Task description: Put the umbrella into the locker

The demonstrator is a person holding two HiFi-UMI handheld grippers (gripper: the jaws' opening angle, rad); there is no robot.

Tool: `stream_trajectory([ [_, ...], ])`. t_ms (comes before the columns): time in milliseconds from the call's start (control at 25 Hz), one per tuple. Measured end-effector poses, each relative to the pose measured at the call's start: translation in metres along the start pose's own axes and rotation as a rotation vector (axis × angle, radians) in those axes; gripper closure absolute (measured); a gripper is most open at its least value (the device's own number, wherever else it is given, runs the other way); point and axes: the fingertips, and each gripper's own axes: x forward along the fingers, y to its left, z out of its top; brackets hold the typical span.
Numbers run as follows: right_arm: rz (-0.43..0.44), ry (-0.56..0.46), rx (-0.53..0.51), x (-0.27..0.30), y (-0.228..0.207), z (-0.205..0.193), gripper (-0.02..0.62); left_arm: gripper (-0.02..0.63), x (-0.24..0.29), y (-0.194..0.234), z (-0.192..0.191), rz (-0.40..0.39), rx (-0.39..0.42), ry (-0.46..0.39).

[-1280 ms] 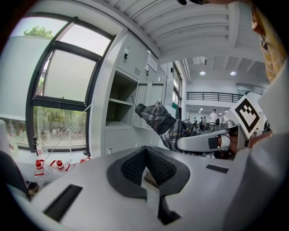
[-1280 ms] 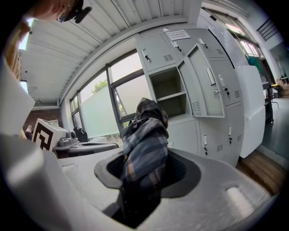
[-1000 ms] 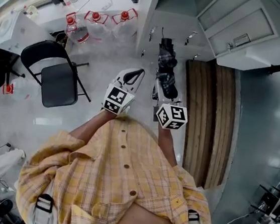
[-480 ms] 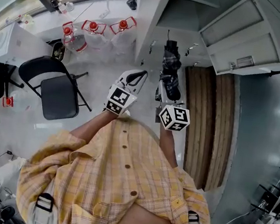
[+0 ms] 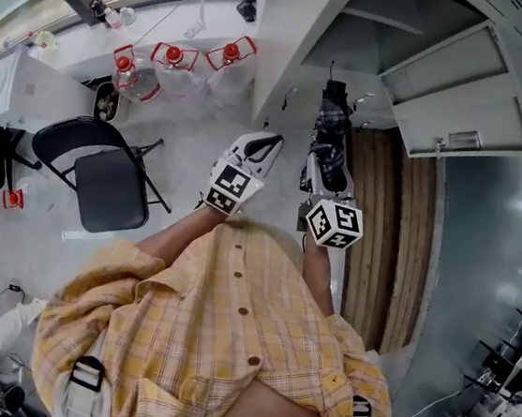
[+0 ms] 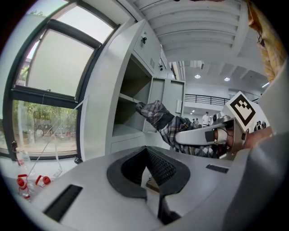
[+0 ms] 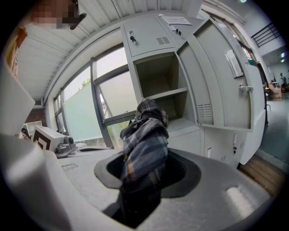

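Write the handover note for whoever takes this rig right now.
Left claw: jaws together, nothing in them, held beside the right one.
Right claw: shut on the folded plaid umbrella, which sticks out forward toward the locker.
Locker: its door stands open, and the upper compartment with a shelf is in view.
Done: umbrella picked up, locker open.
Left: the umbrella's far end is near the opening but the umbrella is not lying inside. Carry it in, set it down and open the right claw.
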Motion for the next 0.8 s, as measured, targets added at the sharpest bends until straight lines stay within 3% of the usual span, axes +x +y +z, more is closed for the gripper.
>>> stream_trajectory([
  [360,-0.011,0.006,-0.002,0.013,-0.007,0.003,0.419,0.601,0.007,0.011,-0.007,0.002,-0.026,0.005],
  [520,0.004,0.002,-0.003,0.020,-0.016,0.009,0.419,0.601,0.020,0.009,-0.001,0.001,0.005,0.005],
  [800,0.053,-0.008,-0.002,0.048,-0.044,0.027,0.419,0.601,0.048,0.026,0.013,0.069,0.017,0.008],
])
